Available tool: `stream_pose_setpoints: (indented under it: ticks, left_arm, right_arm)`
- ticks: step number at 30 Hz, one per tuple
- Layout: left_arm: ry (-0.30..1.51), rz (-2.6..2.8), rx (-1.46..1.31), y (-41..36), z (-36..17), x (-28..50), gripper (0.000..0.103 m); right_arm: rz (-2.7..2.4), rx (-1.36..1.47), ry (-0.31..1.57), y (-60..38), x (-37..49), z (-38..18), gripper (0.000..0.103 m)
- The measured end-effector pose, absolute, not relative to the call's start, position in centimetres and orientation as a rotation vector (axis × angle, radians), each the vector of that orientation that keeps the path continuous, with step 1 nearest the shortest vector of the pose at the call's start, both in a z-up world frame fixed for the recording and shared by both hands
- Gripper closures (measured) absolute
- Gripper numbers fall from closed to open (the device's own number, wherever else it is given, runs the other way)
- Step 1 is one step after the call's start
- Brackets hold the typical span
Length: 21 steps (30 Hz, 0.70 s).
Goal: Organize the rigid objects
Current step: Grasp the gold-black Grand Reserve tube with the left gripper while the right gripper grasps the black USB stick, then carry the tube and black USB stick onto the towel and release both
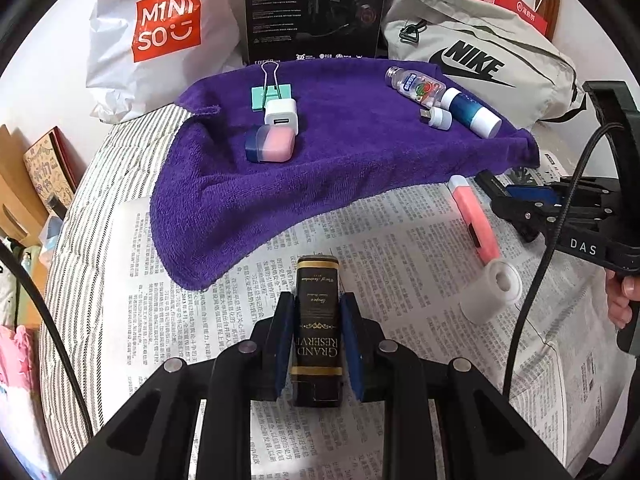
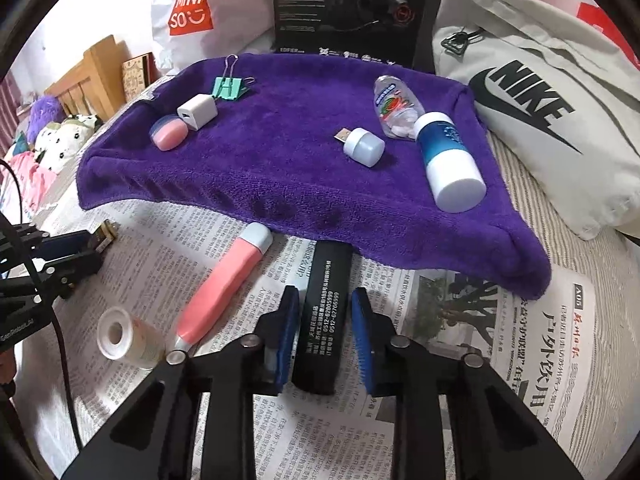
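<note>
My left gripper (image 1: 316, 308) is shut on a black and gold "Grand Reserve" box (image 1: 317, 320) over the newspaper (image 1: 224, 280). My right gripper (image 2: 326, 300) stands around a black slim box (image 2: 326, 300) lying on the newspaper; its left pad touches the box and a gap shows at the right pad. On the purple towel (image 1: 320, 168) lie a green binder clip (image 1: 272, 94), a white charger (image 1: 281, 116), a pink and blue case (image 1: 270, 144), a clear bottle (image 1: 414, 84), a USB light (image 1: 438, 117) and a blue and white bottle (image 1: 474, 112).
A pink tube (image 1: 474, 216) and a white tape roll (image 1: 490, 292) lie on the newspaper between the grippers. A Miniso bag (image 1: 160, 28), a black carton (image 1: 316, 8) and a Nike bag (image 1: 480, 60) stand behind the towel. Striped bedding (image 1: 80, 220) lies at left.
</note>
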State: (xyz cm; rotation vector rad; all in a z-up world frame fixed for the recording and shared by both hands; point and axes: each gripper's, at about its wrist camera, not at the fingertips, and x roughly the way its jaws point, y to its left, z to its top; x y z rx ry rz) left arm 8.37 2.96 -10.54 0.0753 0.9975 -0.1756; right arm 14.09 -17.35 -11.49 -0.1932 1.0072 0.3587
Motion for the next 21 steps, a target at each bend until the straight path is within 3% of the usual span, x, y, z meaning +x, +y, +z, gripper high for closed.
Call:
stream_pose_setpoints:
  ticks: [21]
  left_arm:
    - [0.978,-0.213,-0.011,5.2,-7.5,9.1,0.081]
  right_arm:
    - [0.462,-0.130,1.009,-20.4,13.6,-9.1,0.082]
